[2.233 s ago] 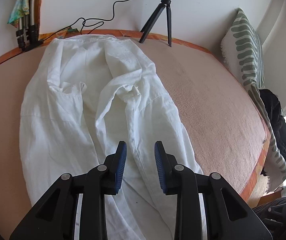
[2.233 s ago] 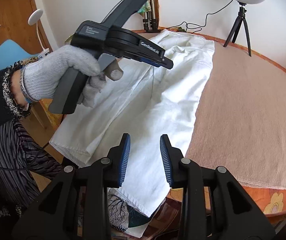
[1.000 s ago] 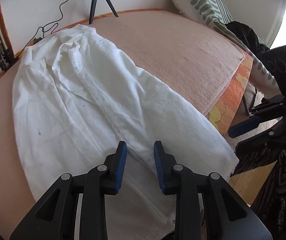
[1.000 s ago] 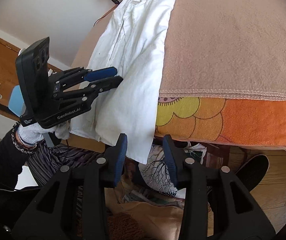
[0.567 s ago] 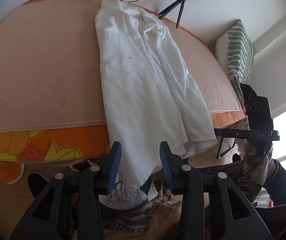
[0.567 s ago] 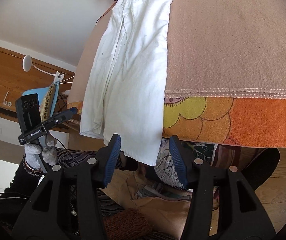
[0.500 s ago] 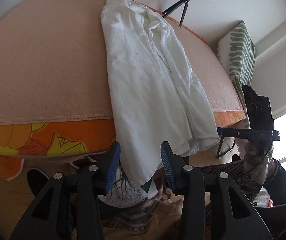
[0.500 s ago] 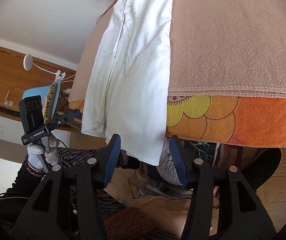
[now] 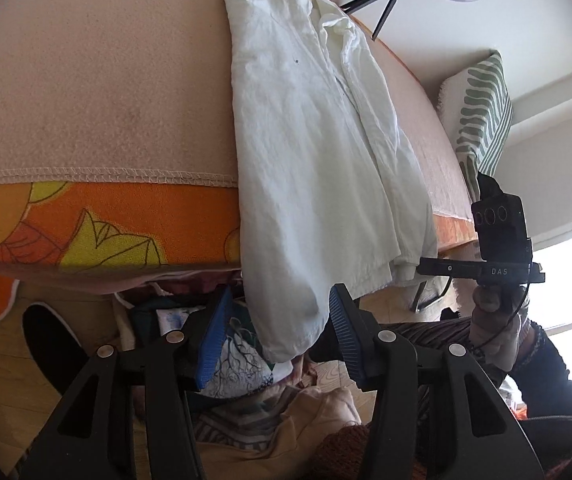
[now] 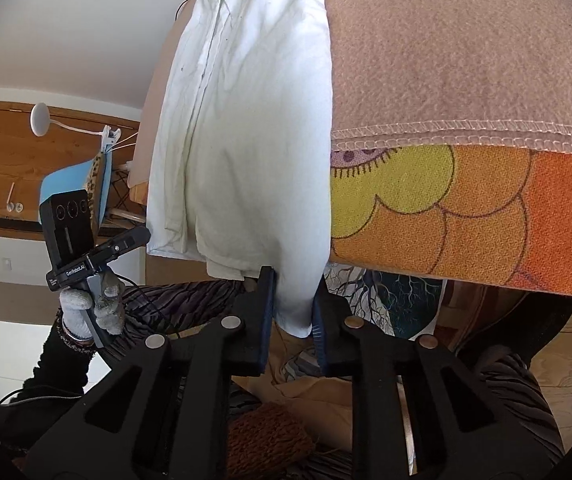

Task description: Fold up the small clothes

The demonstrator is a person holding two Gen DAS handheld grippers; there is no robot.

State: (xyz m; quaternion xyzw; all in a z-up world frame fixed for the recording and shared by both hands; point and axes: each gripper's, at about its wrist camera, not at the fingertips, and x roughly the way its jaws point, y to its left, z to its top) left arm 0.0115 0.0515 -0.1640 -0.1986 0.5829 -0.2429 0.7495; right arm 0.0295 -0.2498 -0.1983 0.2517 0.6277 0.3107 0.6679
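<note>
White trousers [image 9: 317,152] lie lengthwise on a bed covered by a pink blanket [image 9: 98,80], with the leg ends hanging over the bed's front edge. My left gripper [image 9: 278,332] is open, its blue pads on either side of one hanging leg hem. In the right wrist view the trousers [image 10: 246,120] hang the same way. My right gripper [image 10: 291,320] is shut on the other leg hem. Each gripper shows in the other's view, the right one [image 9: 481,270] and the left one [image 10: 86,256].
The bed's orange floral sheet [image 9: 98,232] shows below the blanket edge. A ring light on a tripod [image 9: 389,0] stands at the far end. A green striped pillow [image 9: 481,116] lies at the right. Clothes lie on the wooden floor below.
Both grippers have dropped from above the bed to its front edge. The left jaws opened wider around one hem. The right jaws closed on the other hem.
</note>
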